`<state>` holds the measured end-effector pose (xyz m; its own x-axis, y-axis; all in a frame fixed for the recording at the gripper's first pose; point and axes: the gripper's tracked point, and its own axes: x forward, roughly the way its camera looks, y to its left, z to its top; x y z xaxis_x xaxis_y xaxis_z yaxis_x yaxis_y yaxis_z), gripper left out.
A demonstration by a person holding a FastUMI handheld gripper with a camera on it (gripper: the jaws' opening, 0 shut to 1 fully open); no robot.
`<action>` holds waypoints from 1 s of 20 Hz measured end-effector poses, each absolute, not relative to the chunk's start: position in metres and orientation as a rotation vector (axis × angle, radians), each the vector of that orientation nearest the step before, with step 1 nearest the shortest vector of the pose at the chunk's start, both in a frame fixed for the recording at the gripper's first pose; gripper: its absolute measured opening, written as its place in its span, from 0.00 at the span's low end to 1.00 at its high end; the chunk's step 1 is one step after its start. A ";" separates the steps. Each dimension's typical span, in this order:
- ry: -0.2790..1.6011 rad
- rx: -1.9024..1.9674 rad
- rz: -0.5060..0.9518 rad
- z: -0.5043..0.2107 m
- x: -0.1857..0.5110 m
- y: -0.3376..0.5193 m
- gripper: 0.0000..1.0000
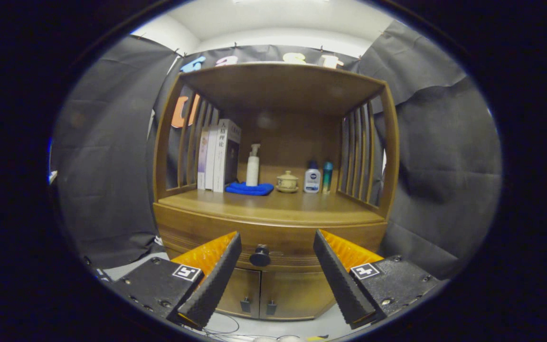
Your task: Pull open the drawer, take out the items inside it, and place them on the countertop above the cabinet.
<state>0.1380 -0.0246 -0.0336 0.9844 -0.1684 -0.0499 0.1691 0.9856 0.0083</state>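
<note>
Wooden cabinet [273,223] dead ahead, its drawer [207,232] closed, round dark knob [259,256] sitting between the gripper [277,244] fingers, which are spread wide apart, gripping nothing. Blue folded cloth [249,188] rests on the bench [273,204] above.

black cloth [112,156] hangs in folds on the left and right of the frame and across the back, pinned up at the top. above it, at upper centre, a white ceiling [273,19] and a strip of pale wall [164,33] catch bright light from overhead. a wooden cabinet [273,223] fills the centre, with slatted sides and a flat top board. at the bottom of the frame a pale floor [302,327] shows, with thin cables [226,327] lying on it.
</note>
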 end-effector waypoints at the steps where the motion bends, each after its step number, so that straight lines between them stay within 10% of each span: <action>1: 0.066 0.015 -0.173 -0.042 0.148 -0.025 1.00; 10: 0.138 -0.032 -0.181 -0.100 0.226 -0.015 0.97; 20: 0.164 0.036 -0.230 -0.125 0.250 -0.024 0.63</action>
<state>0.2496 -0.0243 -0.1248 0.9604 -0.2240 -0.1655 0.2299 0.9731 0.0170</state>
